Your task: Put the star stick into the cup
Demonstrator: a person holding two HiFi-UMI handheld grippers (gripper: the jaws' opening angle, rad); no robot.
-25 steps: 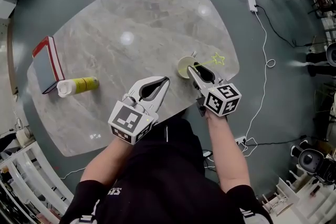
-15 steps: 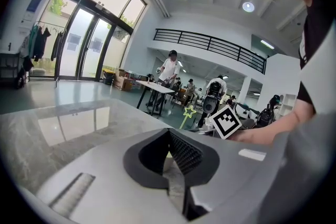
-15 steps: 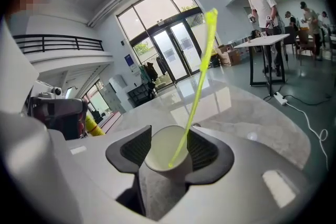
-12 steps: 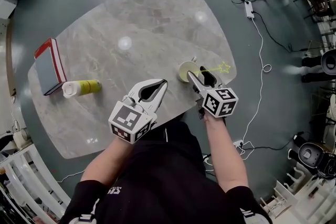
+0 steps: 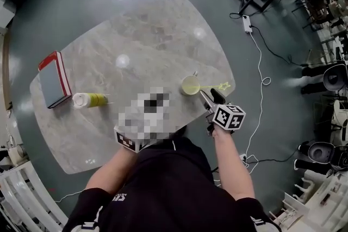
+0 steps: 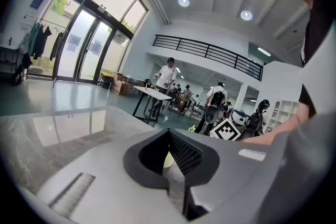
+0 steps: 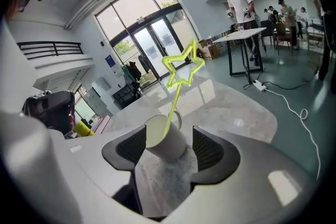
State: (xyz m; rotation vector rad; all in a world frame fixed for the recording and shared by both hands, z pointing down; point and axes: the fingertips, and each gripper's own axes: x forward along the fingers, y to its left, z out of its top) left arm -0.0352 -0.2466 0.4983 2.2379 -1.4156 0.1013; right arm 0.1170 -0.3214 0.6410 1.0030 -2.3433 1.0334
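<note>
A pale cup (image 5: 190, 85) stands near the table's front right edge. The yellow-green star stick (image 5: 223, 86) rests in it and leans right, with the star out over the rim. My right gripper (image 5: 211, 96) sits just in front of the cup. Its jaws have just been opening; in the right gripper view the cup (image 7: 164, 140) stands between them untouched, with the star (image 7: 181, 65) above. My left gripper (image 6: 168, 136) is shut on nothing and raised at front left. In the head view a blur patch hides all but its marker cube (image 5: 128, 142).
A red-edged book (image 5: 53, 80) and a yellow bottle (image 5: 89, 99) lying on its side are at the left of the marble table (image 5: 141, 35). A white cable (image 5: 260, 68) runs over the floor at right. People and tables stand far behind.
My right gripper has opened, let go of the stick and drawn back from the cup. The stick stays in the cup. The left gripper has lifted a little.
</note>
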